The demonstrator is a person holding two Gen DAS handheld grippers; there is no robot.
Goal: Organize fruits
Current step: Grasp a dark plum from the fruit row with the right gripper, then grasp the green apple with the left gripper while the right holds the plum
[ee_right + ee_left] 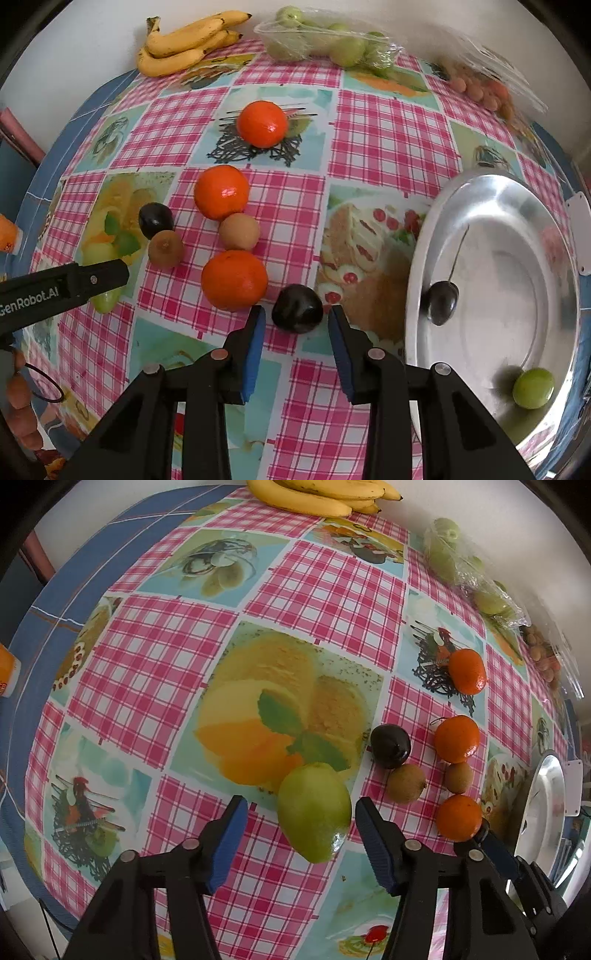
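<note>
The likeliest slip was a round fruit squirting out sideways: the dark plum (pixel 297 308) was smooth, and a squeeze off its widest part could have sent it rolling into the nearest orange (pixel 234 280) just to its left. In the lower middle of the right wrist view, the right gripper (pixel 296 321) had the plum between its pads, seemingly pinched (contact looked light). The left gripper (pixel 301 818) stood open around the green fruit (pixel 314 810), lower middle of its view, pads apart from it. The metal bowl (pixel 480 199) waited at right.
</note>
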